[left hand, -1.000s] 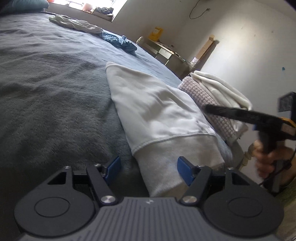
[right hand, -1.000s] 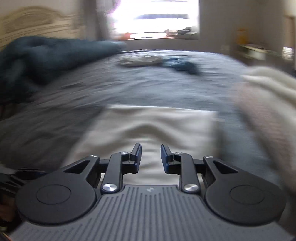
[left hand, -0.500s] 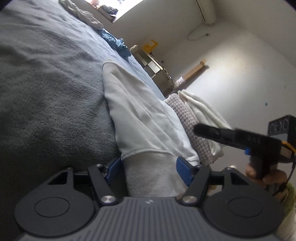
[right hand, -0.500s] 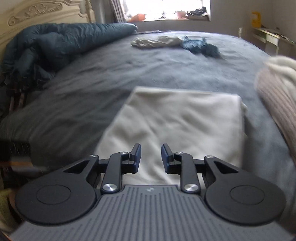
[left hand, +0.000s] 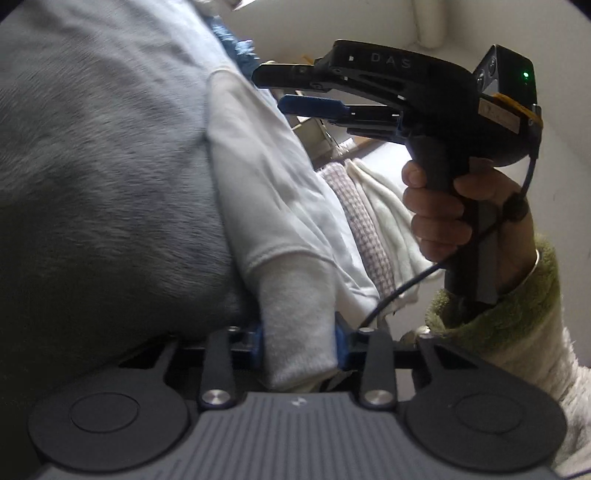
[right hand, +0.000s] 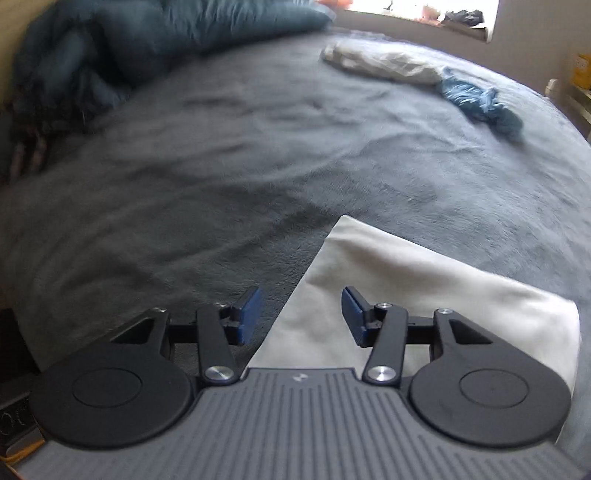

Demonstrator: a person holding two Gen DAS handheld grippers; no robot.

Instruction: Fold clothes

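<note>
**Left wrist view: cuff of the white sweatshirt caught between the closing jaws**

The left gripper [left hand: 299, 343] is closing, and its blue pads already press on both sides of the ribbed cuff of the folded white sweatshirt [left hand: 266, 192] — the fabric bunches up between them. The sweatshirt lies on the grey blanket [left hand: 103, 155] of the bed, and just beside it sits a stack of folded items: a pinkish checked cloth [left hand: 360, 225] and a cream towel [left hand: 388, 206].

Above the sweatshirt the right gripper [left hand: 288, 86] hangs in the air, gripped by a hand [left hand: 439, 214] in a fuzzy green-and-cream sleeve [left hand: 517, 325]. Its jaws are opening and nothing sits between them.

From the right wrist camera, the right gripper [right hand: 299, 314] looks down over the near left edge of the sweatshirt [right hand: 424, 291] — its pads are apart, clear of the cloth. Farther across the blanket [right hand: 221, 147] lie a crumpled pale garment [right hand: 380, 62] and a blue garment [right hand: 484, 107], touching each other. A dark teal duvet [right hand: 147, 33] is heaped at the far left.
</note>
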